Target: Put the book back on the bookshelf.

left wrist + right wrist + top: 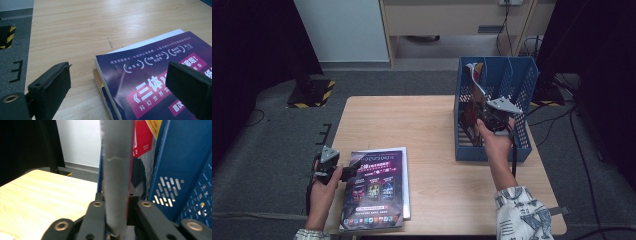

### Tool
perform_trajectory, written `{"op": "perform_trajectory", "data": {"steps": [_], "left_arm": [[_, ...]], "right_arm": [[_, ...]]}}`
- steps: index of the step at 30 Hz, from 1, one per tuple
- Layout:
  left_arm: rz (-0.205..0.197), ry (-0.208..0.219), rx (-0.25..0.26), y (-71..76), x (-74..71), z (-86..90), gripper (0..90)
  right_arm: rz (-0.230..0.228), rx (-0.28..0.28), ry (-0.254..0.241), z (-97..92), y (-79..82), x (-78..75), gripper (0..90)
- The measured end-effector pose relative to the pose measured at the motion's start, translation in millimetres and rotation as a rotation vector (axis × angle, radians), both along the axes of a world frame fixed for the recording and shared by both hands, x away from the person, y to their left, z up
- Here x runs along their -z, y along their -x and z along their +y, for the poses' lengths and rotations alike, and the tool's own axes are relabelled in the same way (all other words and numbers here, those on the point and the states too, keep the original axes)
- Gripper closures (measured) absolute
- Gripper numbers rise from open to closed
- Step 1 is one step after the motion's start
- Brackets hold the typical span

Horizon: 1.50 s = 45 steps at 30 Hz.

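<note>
A magazine [473, 102] is being pinched edge-on by the right tool [488, 116] and lowered into the blue file rack [517, 142], likely needing release once seated, while the left tool [343, 172] is being held spread beside the stacked books [374, 192].

office/lab rm | grey carpet [272, 150] | wood desk [422, 125] | blue file rack [517, 80] | floor cables [582, 150]
</note>
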<state>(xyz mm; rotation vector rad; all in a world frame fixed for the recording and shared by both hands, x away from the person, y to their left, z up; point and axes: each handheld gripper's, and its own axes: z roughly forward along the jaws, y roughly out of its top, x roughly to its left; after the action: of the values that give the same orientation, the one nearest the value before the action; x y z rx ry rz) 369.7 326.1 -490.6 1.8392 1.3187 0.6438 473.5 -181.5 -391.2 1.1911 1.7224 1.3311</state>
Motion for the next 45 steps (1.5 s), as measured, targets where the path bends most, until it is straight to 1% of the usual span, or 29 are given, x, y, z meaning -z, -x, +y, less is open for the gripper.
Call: {"op": "perform_trajectory", "data": {"steps": [2, 3, 6, 7, 8, 9, 13, 17, 18, 21, 22, 24, 26, 30, 32, 34, 38, 42, 45], "left_arm": [[0.000, 0.000, 0.000, -0.1, 0.0, 0.0, 5.7], [0.000, -0.001, 0.000, -0.1, 0.1, 0.0, 5.7], [0.000, 0.000, 0.000, -0.1, 0.0, 0.0, 5.7], [0.000, 0.000, 0.000, -0.1, 0.0, 0.0, 5.7], [0.000, 0.000, 0.000, -0.1, 0.0, 0.0, 5.7], [-0.001, 0.000, 0.000, -0.1, 0.0, 0.0, 5.7], [-0.001, 0.001, 0.001, -0.1, -0.2, 0.1, 5.7], [-0.002, 0.002, 0.001, -0.2, -0.2, 0.2, 5.7], [-0.002, 0.003, 0.002, -0.2, -0.3, 0.1, 5.7], [-0.004, 0.006, 0.003, -0.2, -0.5, 0.1, 5.7], [-0.005, 0.006, 0.004, -0.3, -0.6, 0.0, 5.7], [-0.005, 0.006, 0.005, -0.4, -0.5, -0.2, 5.7], [-0.003, 0.004, 0.007, -0.4, -0.7, -0.4, 5.7], [-0.006, 0.007, 0.006, -0.4, -0.7, -0.1, 5.8], [-0.005, 0.006, 0.006, -0.3, -0.7, -0.2, 5.7], [-0.004, 0.004, 0.007, -0.2, -0.9, -0.4, 5.7], [-0.003, 0.002, 0.008, -0.1, -0.9, -0.6, 5.8], [-0.005, 0.006, 0.006, -0.1, -0.8, -0.3, 5.7], [-0.004, 0.004, 0.008, 0.1, -1.1, -0.7, 5.7]], "right_arm": [[0.000, -0.005, -0.003, -0.1, -0.4, -0.4, 86.3], [0.000, -0.005, -0.014, 0.3, -0.6, -0.5, 86.4], [-0.022, 0.006, -0.021, 1.6, 0.5, -2.3, 86.7], [-0.024, 0.008, -0.031, 1.6, 0.6, -3.1, 86.7], [-0.033, 0.015, -0.054, 1.4, 0.0, -3.7, 86.8], [-0.040, 0.017, -0.067, 1.3, -0.2, -4.5, 86.8], [-0.071, 0.021, -0.087, 3.1, -1.1, -8.4, 86.8], [-0.104, 0.045, -0.083, 5.6, -2.0, -14.9, 86.9], [-0.109, 0.052, -0.091, 5.8, -2.4, -17.2, 86.9], [-0.132, 0.083, -0.086, 6.4, -3.5, -21.6, 86.9], [-0.142, 0.098, -0.078, 6.5, -3.8, -23.0, 86.9], [-0.160, 0.111, -0.072, 7.7, -5.9, -24.3, 86.9], [-0.156, 0.112, -0.057, 10.4, -8.1, -22.1, 86.9], [-0.149, 0.097, -0.054, 15.4, -8.2, -14.2, 86.8], [-0.135, 0.081, -0.042, 19.1, -6.9, -10.7, 86.7], [-0.125, 0.066, -0.043, 21.7, -5.8, -7.9, 86.6], [-0.114, 0.042, -0.033, 28.3, -3.3, -1.2, 86.4], [-0.119, 0.015, -0.012, 36.6, 2.3, 3.1, 86.0], [-0.121, 0.000, -0.013, 39.9, 6.2, 4.0, 85.7]]}}
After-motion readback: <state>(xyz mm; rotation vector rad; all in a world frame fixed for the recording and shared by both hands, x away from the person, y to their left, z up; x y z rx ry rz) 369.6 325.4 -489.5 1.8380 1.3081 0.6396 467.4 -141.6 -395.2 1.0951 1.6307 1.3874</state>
